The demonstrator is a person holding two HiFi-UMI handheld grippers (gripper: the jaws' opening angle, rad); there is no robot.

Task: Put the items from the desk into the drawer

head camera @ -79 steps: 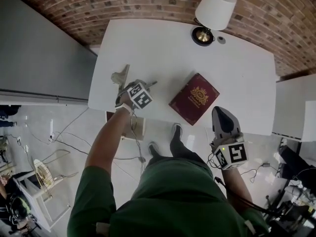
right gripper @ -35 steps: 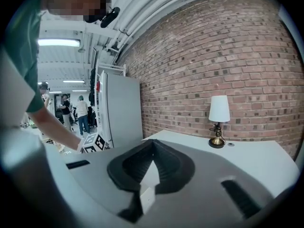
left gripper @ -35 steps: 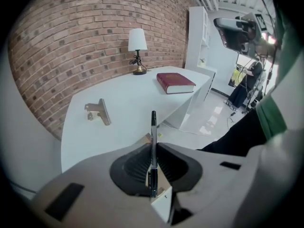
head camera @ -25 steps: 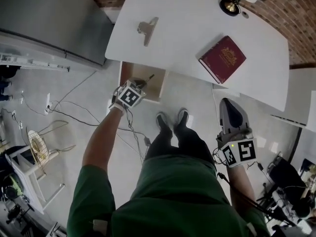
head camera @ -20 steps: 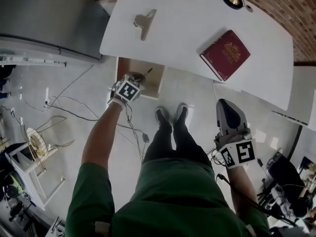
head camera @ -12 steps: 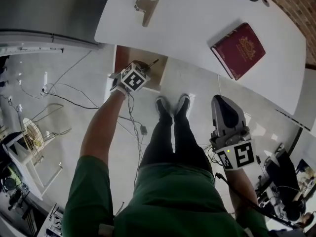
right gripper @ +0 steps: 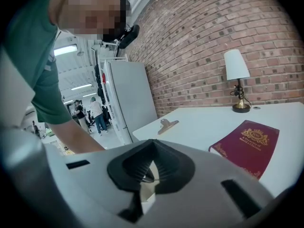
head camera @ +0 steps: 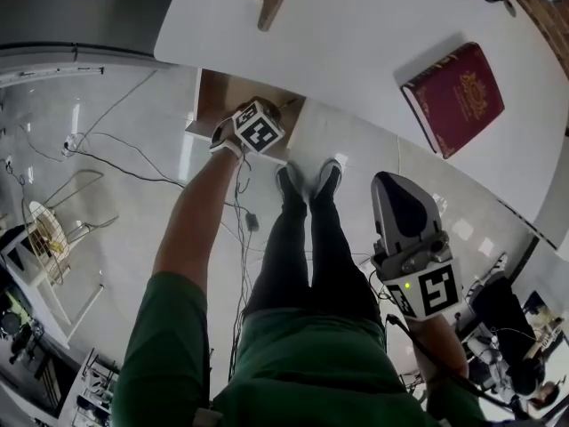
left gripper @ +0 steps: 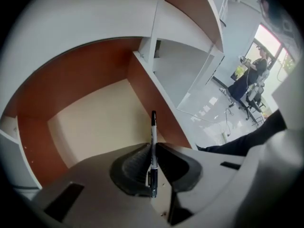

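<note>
Red brick wall (right gripper: 213,32) along the far side. Small brass-footed lamp with a white shade (right gripper: 236,64) before it, far right. Tall grey metal cabinet (right gripper: 130,103), far left. Thin dark cables (head camera: 156,178) lie across glossy pale floor tiles (head camera: 133,238), left. Wire-frame stool (head camera: 44,225) further left. Bystanders (right gripper: 97,114) far off.

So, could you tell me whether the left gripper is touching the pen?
Touching. The left gripper view shows the left gripper squeezing the pen between its pads.

You have, upper right: maroon hardcover book (head camera: 453,96), gold emblem; white desk top (head camera: 356,43); centre: reddish-brown wooden drawer (left gripper: 80,75), cream floor; slim black-and-white pen (left gripper: 153,137).
</note>
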